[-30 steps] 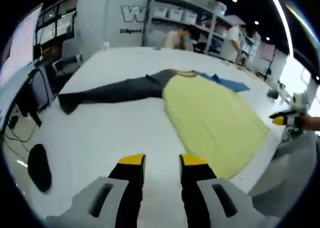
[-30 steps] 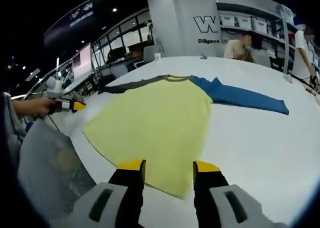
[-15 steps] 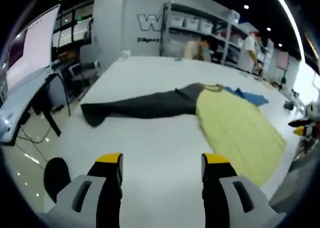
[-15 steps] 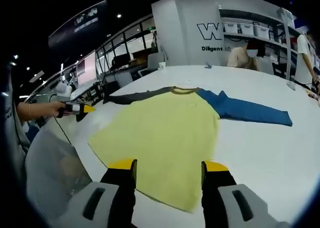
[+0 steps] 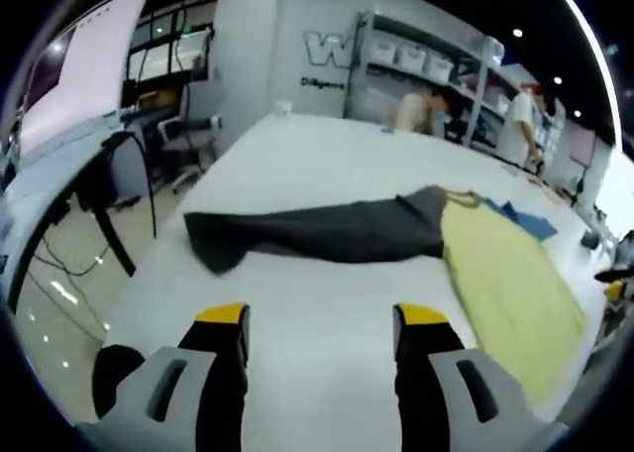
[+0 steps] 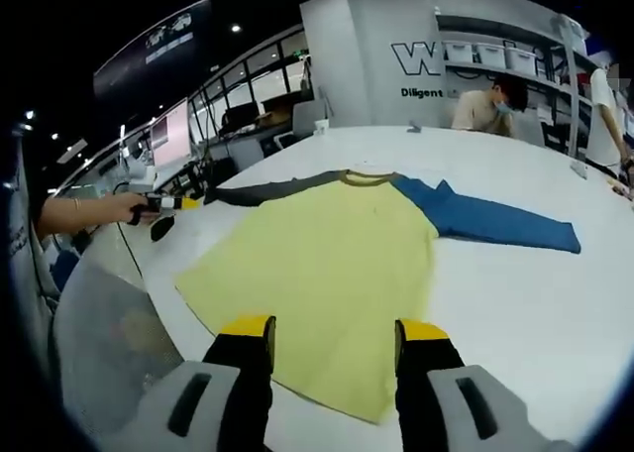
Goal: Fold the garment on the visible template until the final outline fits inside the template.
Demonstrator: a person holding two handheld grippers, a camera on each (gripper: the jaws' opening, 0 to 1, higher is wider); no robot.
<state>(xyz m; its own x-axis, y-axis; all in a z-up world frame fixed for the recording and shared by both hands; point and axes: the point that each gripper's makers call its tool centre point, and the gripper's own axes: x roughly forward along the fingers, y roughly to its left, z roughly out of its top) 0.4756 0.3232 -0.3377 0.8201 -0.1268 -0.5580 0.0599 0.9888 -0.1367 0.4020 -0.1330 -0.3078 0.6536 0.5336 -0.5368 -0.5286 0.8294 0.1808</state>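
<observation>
A long-sleeved shirt lies flat on the white table [image 5: 297, 303]. Its body is pale yellow [image 6: 327, 264], one sleeve dark grey [image 5: 317, 232], the other blue [image 6: 495, 219]. In the left gripper view my left gripper [image 5: 322, 318] hangs open over bare table, short of the grey sleeve, whose cuff [image 5: 203, 239] points left. In the right gripper view my right gripper [image 6: 335, 328] is open just above the yellow hem [image 6: 327, 397]. At that view's left edge, the left gripper [image 6: 163, 204] is held by a hand near the grey sleeve's end. I see no template outline.
Desks with monitors [image 5: 69, 95] and office chairs stand past the table's left edge. Shelving with white bins [image 5: 416, 60] lines the back wall, and people [image 6: 485, 100] are at the far side. A grey mesh surface [image 6: 109, 333] sits by the near table edge.
The left gripper view has swung further left, bringing the grey sleeve to centre and pushing the yellow body right. My left jaws widened from 1.0 s ago. The right gripper view barely shifted.
</observation>
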